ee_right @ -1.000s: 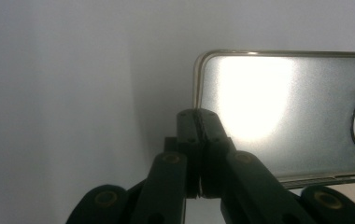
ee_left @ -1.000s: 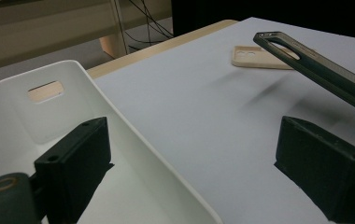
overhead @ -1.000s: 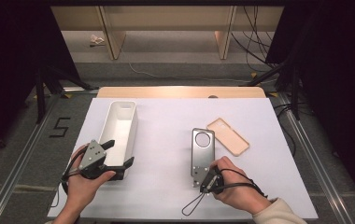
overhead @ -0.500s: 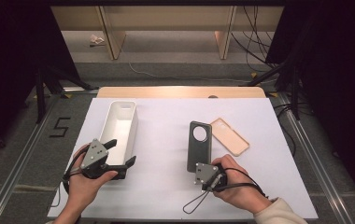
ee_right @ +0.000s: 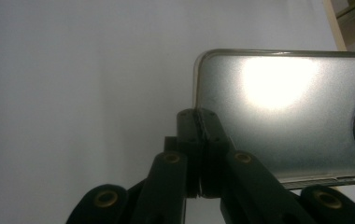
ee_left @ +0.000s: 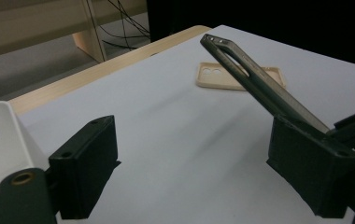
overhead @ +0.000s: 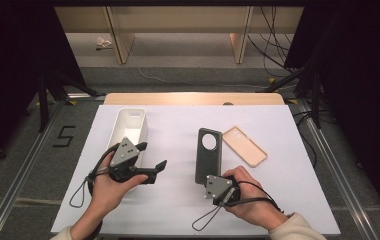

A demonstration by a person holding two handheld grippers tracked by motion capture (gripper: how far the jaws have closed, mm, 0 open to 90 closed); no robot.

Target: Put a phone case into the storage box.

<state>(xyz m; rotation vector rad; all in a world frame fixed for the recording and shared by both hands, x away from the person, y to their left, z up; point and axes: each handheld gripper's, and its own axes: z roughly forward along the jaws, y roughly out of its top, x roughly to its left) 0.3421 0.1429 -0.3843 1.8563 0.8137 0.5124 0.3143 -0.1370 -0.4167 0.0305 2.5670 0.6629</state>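
While pinched — grey case (overhead: 208,155); lifted

The white sheet (overhead: 178,125) is the landmark here, and it lies on the table (overhead: 128,98). A bin (overhead: 130,127) stands on the sheet's left part. A phone case (overhead: 208,155) is over the middle of the sheet, with its far end tilted up. Another phone case (overhead: 244,145) lies flat on the sheet, just to the right of the first one and a bit farther back. The left gripper (overhead: 154,169) is over the sheet, between the bin and the tilted case. The right gripper (overhead: 213,181) is at the tilted case's near end.
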